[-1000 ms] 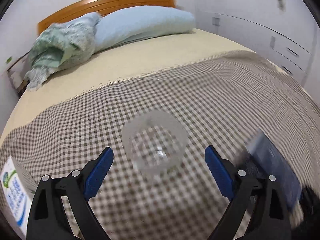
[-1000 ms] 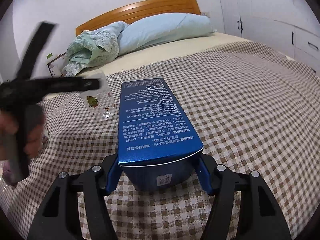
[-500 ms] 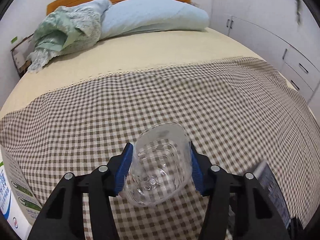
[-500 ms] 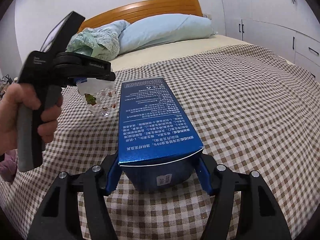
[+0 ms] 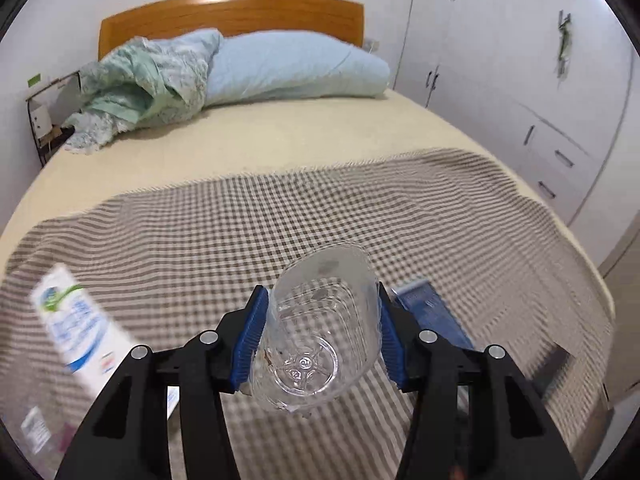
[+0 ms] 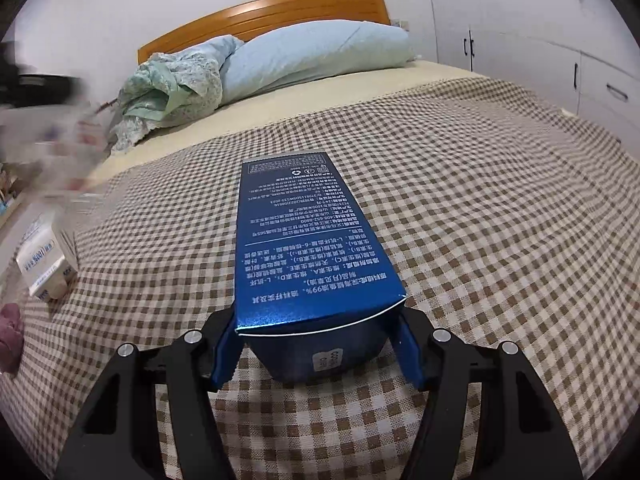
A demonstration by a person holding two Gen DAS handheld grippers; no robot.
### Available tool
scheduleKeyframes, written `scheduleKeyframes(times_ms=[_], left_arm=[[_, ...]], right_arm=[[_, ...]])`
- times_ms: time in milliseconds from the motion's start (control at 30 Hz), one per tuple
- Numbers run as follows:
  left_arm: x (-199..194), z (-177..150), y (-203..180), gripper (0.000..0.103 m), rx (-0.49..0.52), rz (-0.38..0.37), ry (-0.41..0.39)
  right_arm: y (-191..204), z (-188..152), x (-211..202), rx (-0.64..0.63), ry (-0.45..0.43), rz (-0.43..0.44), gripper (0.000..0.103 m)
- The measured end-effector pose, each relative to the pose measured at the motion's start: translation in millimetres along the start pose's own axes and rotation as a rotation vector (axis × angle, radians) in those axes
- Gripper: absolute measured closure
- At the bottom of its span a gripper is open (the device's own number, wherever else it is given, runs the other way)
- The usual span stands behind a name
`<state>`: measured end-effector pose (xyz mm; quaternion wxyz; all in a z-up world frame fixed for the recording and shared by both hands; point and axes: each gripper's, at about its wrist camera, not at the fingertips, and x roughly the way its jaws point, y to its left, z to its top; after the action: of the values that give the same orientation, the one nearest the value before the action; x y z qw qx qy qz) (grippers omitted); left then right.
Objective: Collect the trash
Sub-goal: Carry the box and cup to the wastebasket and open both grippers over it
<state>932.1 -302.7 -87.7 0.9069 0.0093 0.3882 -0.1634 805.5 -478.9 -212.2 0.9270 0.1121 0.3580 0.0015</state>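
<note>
**Both claws loaded, one carton left on the bed**

Bed (image 5: 280, 148) fills both views; checked blanket (image 6: 480, 208) covers the near half, pillow (image 5: 296, 68) and crumpled quilt (image 5: 148, 88) sit at the headboard, top of frame.

Right claw (image 6: 316, 344) is clamped on the blue box (image 6: 304, 232), centre of the right view, long axis pointing away. It looks to be just above the blanket; can't confirm contact.

Left claw (image 5: 320, 336) is clamped on the clear plastic cup (image 5: 320, 332), lower centre of the left view, base toward the camera, sides squeezed a bit oval, clear of the blanket.

White carton (image 5: 80, 324) lies on the blanket at lower left of the left view, blurred, ungripped.

Progress estimate: two items picked, none binned. No bin or bag visible in either view. Remaining: drop both, then get the carton.
</note>
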Motion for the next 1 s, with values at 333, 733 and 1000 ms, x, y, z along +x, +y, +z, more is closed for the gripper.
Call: scheduleKeyframes(times_ms=[333,733,1000], left_arm=[[-208,-53,-20,0.053,0.039,-0.041,-0.098],[-337,-247,-125,0.050,0.109,-0.378,-0.059],[-205,-384,-242,0.050,0.151,-0.472,0.405]], right_arm=[[32,-27,-121,-0.082,0.052,-0.039,0.043],[-92,-210,-408,0.009,-0.013,-0.274,0.043],[-166,-405,-437,0.252,0.173,-0.332,0.043]])
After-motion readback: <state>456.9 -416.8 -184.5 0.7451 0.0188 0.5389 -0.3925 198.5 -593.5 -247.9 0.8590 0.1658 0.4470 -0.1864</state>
